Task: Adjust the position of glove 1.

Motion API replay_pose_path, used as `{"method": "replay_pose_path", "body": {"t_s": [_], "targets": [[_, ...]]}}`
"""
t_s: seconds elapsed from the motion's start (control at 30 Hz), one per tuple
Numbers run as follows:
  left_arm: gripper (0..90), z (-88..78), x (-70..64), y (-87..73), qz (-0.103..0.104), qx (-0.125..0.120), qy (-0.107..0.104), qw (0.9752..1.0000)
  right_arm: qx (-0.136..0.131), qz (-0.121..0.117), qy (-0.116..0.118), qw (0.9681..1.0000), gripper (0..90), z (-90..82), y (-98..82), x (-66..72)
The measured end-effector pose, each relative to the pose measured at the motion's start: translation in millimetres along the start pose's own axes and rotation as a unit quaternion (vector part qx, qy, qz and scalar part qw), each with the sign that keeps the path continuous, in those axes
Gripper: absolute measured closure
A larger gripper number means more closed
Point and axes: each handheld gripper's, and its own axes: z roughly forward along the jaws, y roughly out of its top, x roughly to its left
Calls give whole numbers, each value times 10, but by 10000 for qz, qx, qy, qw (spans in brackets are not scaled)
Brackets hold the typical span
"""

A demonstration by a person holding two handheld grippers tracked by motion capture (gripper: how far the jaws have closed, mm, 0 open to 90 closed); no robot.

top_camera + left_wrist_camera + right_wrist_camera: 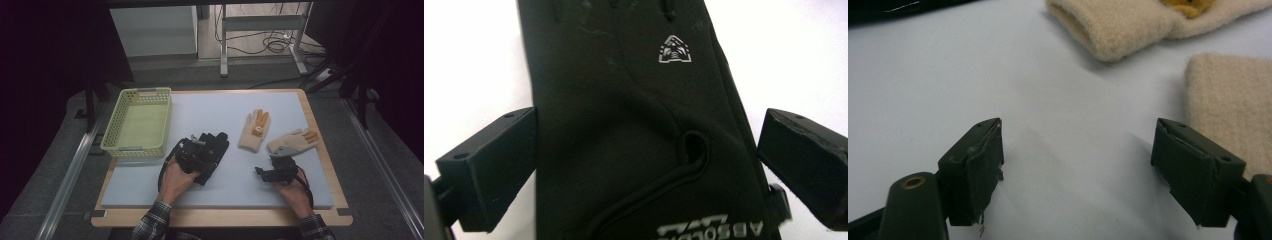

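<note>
Straddling the black glove (634,130) with my left claw (196,150), I have the two jaws standing apart, one on each side of the cuff end, neither pad visibly pressing the fabric as far as the left gripper view lets me judge. That glove lies flat on the pale worktop (150,182), its long axis running straight away from the claw: cuff and printed lettering nearest me, small logo and fingers farther off. In the high view it points up and slightly right, just beside the yellow-green basket (120,148), which sits to its left. So the glove is directly under and ahead of this claw, and I judge the next move is a matter of closing across its width, not along its length. My right claw (274,167) is also spread wide with bare worktop between its jaws; two cream knit gloves lie ahead of it, one (1113,25) farther off, with orange on it, and one (1230,107) just right of its right jaw. The left hand is clearly the nearer to the black glove.
</note>
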Motion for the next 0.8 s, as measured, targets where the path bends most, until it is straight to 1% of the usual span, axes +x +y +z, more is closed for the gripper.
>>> {"method": "replay_pose_path", "body": {"t_s": [0.07,0.1,0.13,0.17,0.2,0.23,0.27,0.3,0.33,0.4,0.43,0.47,0.53,0.57,0.63,0.67,0.7,0.73,0.77,0.8], "targets": [[0,37,-42,0,59,33,4,10000,0,0,0,10000,205,0,0,0],[0,58,-92,-2,171,66,135,9997,0,-1,-1,10000,205,0,0,0],[0,58,-92,-2,171,66,135,9997,0,-1,-1,10000,205,0,0,0],[0,70,-107,-2,223,109,257,9994,-1,-1,-1,10000,204,0,0,0],[0,78,-109,-2,234,148,344,9990,0,-1,-1,10000,205,0,0,0],[0,89,-107,-1,227,203,485,9984,0,-1,-2,10000,205,0,0,1],[0,93,-82,0,206,194,468,9985,0,-1,-2,10000,205,0,0,1],[0,99,-63,0,128,218,431,9987,0,-3,-3,10000,205,0,0,1],[0,107,-51,0,113,225,372,9990,0,-2,-4,10000,204,0,0,1],[0,130,-92,0,119,281,426,9986,1,-1,-2,10000,205,0,0,1],[0,130,-116,1,141,280,498,9983,1,-1,-3,10000,205,0,0,1],[0,129,-133,2,115,289,525,9981,1,-2,-3,10000,205,0,-1,1],[28,120,-140,4,117,309,512,9981,3,-2,-2,10000,205,0,0,1],[59,100,-143,14,131,329,444,9984,2,-3,-2,10000,205,0,0,2],[134,73,-169,30,155,355,473,9981,3,-5,-3,10000,205,0,0,2],[191,73,-169,30,155,355,473,9981,3,-5,-3,10000,205,0,0,2],[286,37,-187,37,219,311,551,9978,3,-5,-4,10000,205,0,0,2],[371,37,-187,37,219,311,551,9978,3,-5,-4,10000,205,0,0,2],[446,18,-174,37,239,275,642,9973,3,-8,-4,10000,205,0,-1,2],[494,18,-174,37,239,275,642,9973,3,-8,-4,10000,205,0,-1,2]]}}
